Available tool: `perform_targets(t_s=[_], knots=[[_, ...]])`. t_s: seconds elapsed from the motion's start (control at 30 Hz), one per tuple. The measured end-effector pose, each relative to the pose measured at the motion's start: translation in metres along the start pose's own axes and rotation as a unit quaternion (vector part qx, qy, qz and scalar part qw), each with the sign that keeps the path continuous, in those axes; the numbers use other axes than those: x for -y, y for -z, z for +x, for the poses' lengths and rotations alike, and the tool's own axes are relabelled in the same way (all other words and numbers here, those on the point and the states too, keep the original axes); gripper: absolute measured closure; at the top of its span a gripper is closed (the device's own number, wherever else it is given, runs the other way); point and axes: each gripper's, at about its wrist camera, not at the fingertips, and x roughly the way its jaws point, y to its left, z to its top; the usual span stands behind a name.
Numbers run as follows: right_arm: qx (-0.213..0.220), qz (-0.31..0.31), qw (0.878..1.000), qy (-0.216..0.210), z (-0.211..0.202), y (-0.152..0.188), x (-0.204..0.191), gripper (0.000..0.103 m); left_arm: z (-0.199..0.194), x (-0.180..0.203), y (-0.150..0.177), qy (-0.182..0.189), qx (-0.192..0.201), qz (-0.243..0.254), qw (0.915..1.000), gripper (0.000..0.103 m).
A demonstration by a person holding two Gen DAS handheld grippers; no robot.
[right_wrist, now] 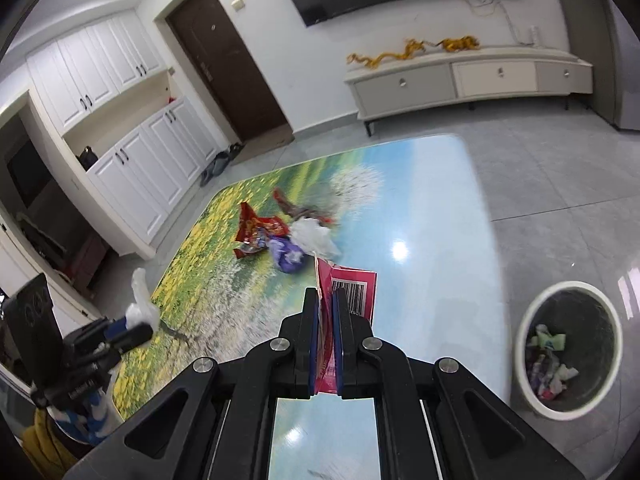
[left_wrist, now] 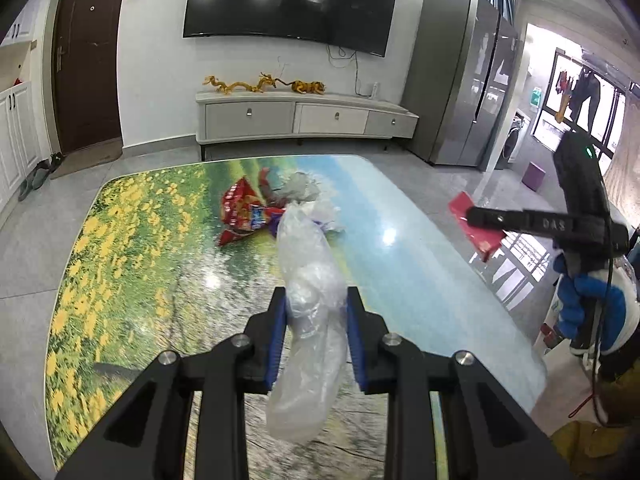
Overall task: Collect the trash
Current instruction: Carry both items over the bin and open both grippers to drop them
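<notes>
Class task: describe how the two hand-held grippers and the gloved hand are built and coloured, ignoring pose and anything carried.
Left hand-held gripper: black angular linkage, silver bolts, blue ribbed pads. Right hand-held gripper: the same. From outside, its black body bears pale lettering, a green light and a thin black cable. The glove is blue and white.

Your left gripper (left_wrist: 316,308) and right gripper (right_wrist: 326,312) are black, with blue pads and silver screws; your right hand (left_wrist: 588,304) wears a blue-and-white glove, a black cable trailing beside it
</notes>
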Motion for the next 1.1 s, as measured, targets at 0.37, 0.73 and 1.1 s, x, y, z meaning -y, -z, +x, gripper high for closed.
perform_targets(t_s=[0.37, 0.73, 1.1], knots=[[0.078, 0.042, 0.994, 0.061, -0.076, 0.024, 0.087, 0.097, 0.021, 0.088, -0.019, 0.042, -0.031, 0.052, 0.9973, 0.077], [0.087, 0.139, 0.982, 0.098, -0.091, 0.054, 0.189, 0.096, 0.114, 0.213, -0.049, 0.108, -0.089, 0.155, 0.9780, 0.076], [0.070, 0.190, 0.971, 0.129, -0.061, 0.055, 0.267, 0.094, 0.243, 0.303, -0.065, 0.134, -0.155, 0.181, 0.9619, 0.075]])
